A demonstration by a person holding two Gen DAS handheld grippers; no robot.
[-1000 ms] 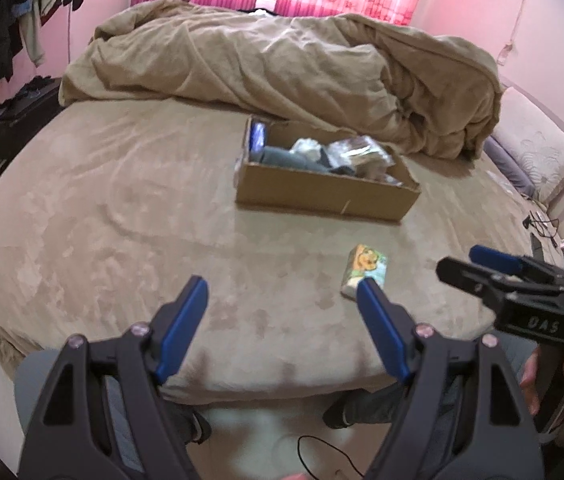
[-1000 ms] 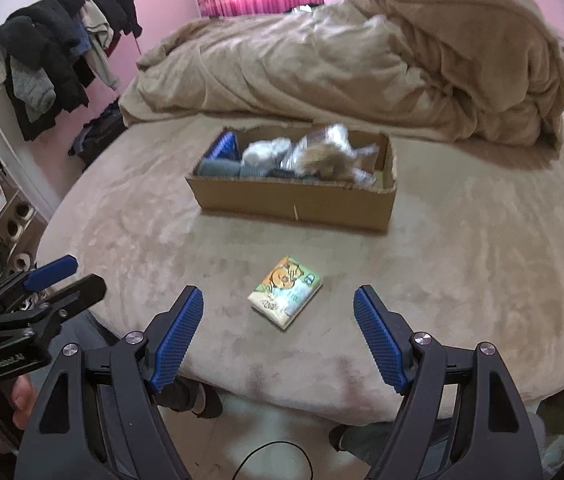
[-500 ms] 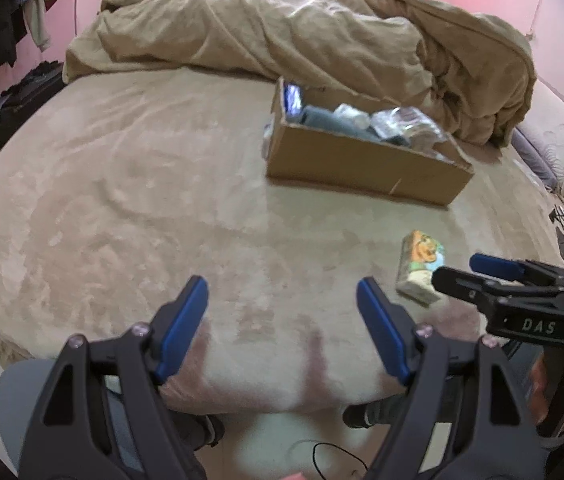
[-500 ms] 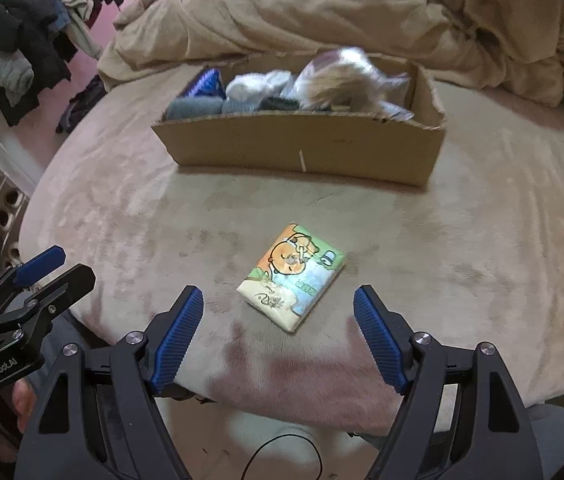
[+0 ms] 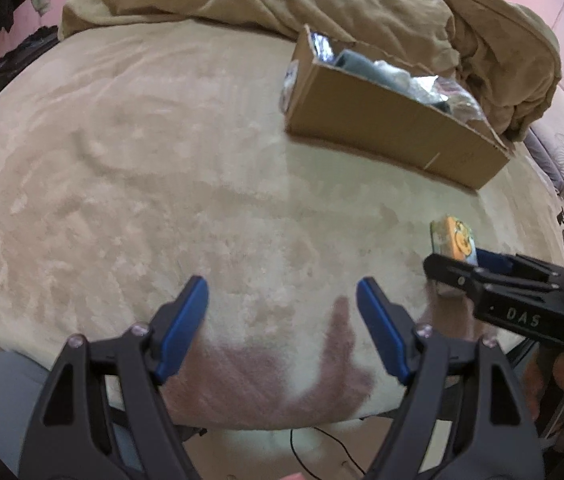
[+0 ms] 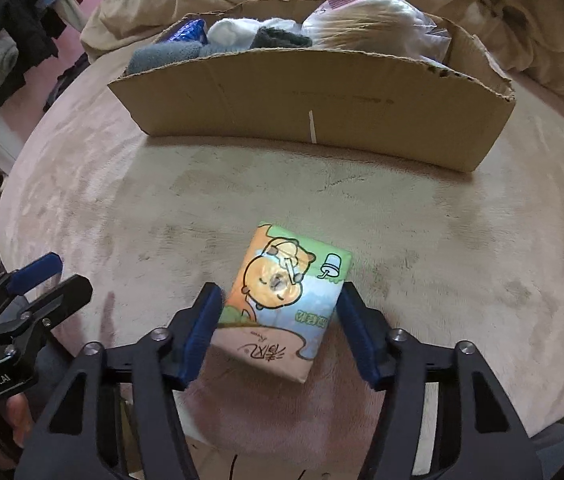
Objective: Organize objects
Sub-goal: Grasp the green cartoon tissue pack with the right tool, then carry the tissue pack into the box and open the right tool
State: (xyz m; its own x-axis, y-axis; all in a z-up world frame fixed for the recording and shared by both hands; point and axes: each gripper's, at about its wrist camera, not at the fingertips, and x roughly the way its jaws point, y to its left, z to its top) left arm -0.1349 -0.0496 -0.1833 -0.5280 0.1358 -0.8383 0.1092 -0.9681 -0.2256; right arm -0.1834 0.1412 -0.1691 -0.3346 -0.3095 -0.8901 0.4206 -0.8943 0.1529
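My black right gripper has blue pads, the tissue pack shows an orange cartoon animal on green, light blue and pale pink, the cardboard box is plain brown, and the bedspread is beige.

Bare bedspread left of cardboard box, seemingly.

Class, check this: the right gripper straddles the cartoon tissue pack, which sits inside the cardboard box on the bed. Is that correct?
Not quite. The tissue pack lies on the bed, in front of the cardboard box, not inside it; the right wrist view shows this. The right gripper does straddle it.
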